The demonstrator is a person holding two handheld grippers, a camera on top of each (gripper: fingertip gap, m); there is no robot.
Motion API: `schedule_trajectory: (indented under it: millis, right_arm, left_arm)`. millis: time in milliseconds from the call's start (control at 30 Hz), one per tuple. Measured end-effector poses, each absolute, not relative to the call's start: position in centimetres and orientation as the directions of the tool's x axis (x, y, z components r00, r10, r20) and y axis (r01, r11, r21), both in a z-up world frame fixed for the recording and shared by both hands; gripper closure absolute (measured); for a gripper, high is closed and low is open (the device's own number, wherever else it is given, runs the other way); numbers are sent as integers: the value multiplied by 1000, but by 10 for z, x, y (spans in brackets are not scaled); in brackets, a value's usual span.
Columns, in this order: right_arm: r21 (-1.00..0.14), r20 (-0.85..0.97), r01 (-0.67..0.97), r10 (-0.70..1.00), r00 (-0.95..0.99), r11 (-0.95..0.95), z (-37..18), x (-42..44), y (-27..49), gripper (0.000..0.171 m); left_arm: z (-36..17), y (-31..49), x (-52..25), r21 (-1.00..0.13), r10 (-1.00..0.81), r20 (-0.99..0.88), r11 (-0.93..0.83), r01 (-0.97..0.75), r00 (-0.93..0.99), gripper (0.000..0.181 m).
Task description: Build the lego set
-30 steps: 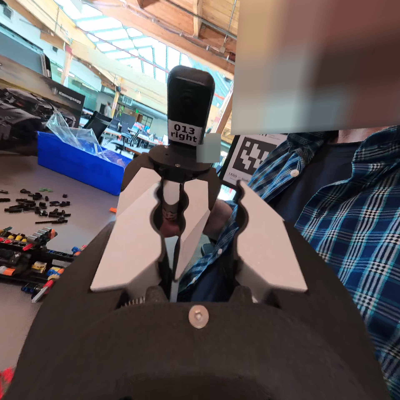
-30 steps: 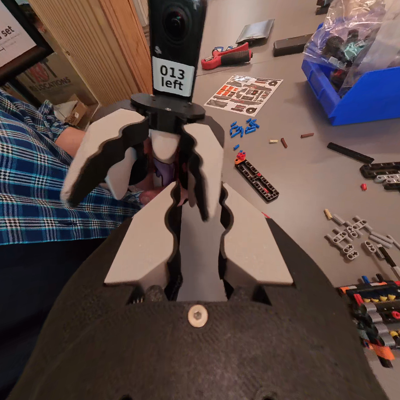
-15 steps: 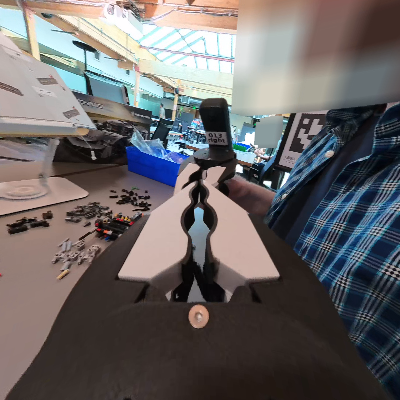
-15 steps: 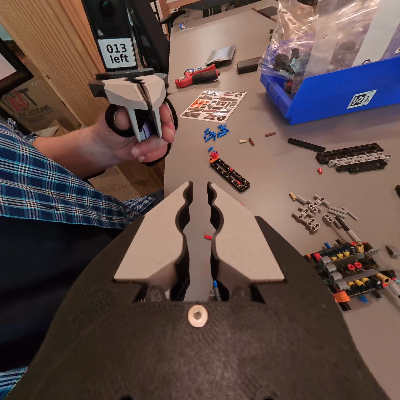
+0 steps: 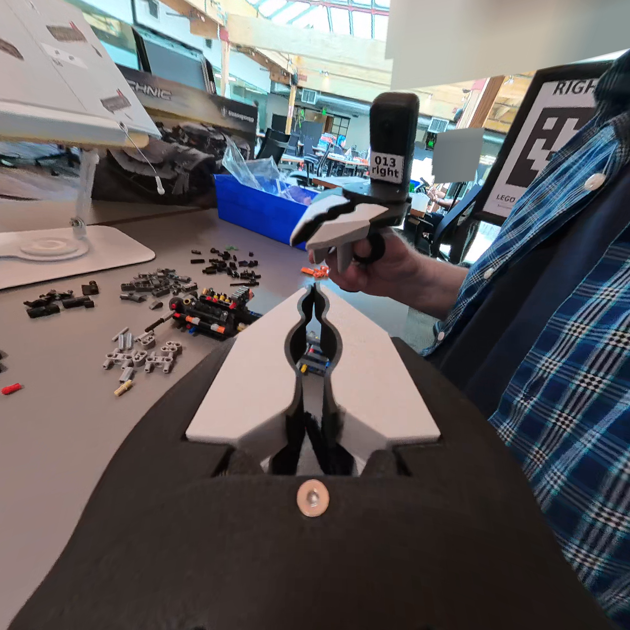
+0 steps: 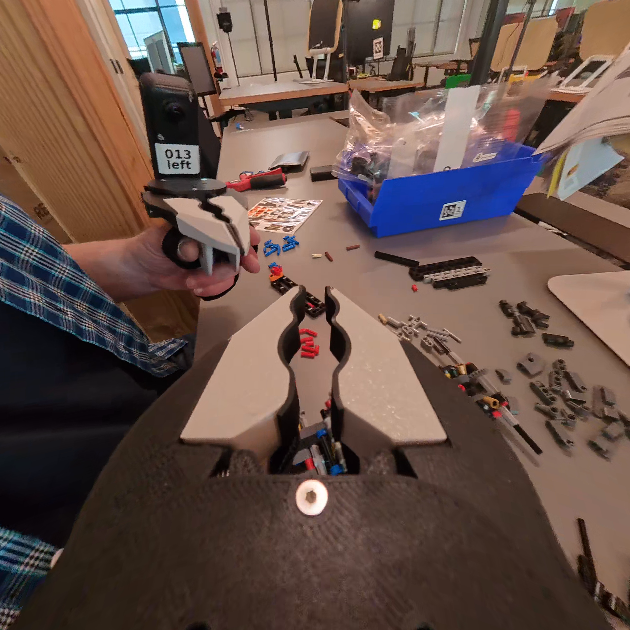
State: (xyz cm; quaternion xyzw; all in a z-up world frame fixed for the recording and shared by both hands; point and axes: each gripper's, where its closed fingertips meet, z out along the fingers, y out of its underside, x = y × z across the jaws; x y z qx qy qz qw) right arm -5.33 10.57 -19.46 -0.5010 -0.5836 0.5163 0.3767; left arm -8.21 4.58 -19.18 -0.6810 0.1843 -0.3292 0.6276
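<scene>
We hold both grippers up off the surface [image 6: 358,269], pointed across the spread of parts, which reads as a pause to pick the next piece. The left gripper [image 5: 313,289] has its fingertips together with nothing between them. The right gripper [image 6: 313,289] shows a narrow gap at its tips and carries nothing; in the left wrist view it looks nearly shut.

The half-built lego assembly [image 5: 214,312], black with red, yellow and orange pins, lies ahead and to the left of the left gripper, and partly beneath the right one. Loose grey connectors [image 6: 416,332] lie just right of the right gripper's tips, red pins [image 6: 308,344] directly below them, and a black frame piece [image 6: 296,293] just beyond. A blue bin [image 6: 439,201] of bagged parts stands farther ahead to the right.

A second ago the two grippers were close together and facing each other, the left one wide open. Since then we have drawn them apart, closed the left, and turned both toward the parts.
</scene>
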Motion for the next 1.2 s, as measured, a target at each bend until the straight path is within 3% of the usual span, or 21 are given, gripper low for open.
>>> schedule_trajectory:
  millis: [67, 167, 433, 533, 700, 800, 1200]
  right_arm:
    - [-981, -69, 189, 980, -186, -34, -198, -53, 115, 161]
    - [-983, -53, 182, 984, -172, -21, -203, -53, 122, 160]
    - [-984, -21, 180, 989, -145, 6, -213, -50, 131, 158]
    - [-984, -16, 177, 990, -143, 10, -213, -50, 132, 157]
    - [-984, -13, 178, 989, -145, 13, -214, -50, 132, 158]
    - [-983, 1, 180, 990, -142, 27, -214, -50, 133, 158]
    - [-981, 35, 184, 991, -129, 59, -217, -49, 133, 158]
  left_arm:
    - [-198, 50, -78, -973, -672, 230, -158, 167, 704, 181]
    - [-199, 58, -81, -963, -658, 267, -158, 218, 704, 145]
    - [-211, 72, -75, -958, -656, 285, -202, 201, 698, 110]
    - [-212, 75, -75, -965, -652, 262, -196, 176, 712, 114]
    - [-212, 76, -84, -981, -630, 176, -174, 83, 757, 137]
    - [-218, 73, -84, -983, -652, 124, -184, 2, 748, 178]
    - [-222, 83, -93, -979, -614, 72, -196, -63, 786, 181]
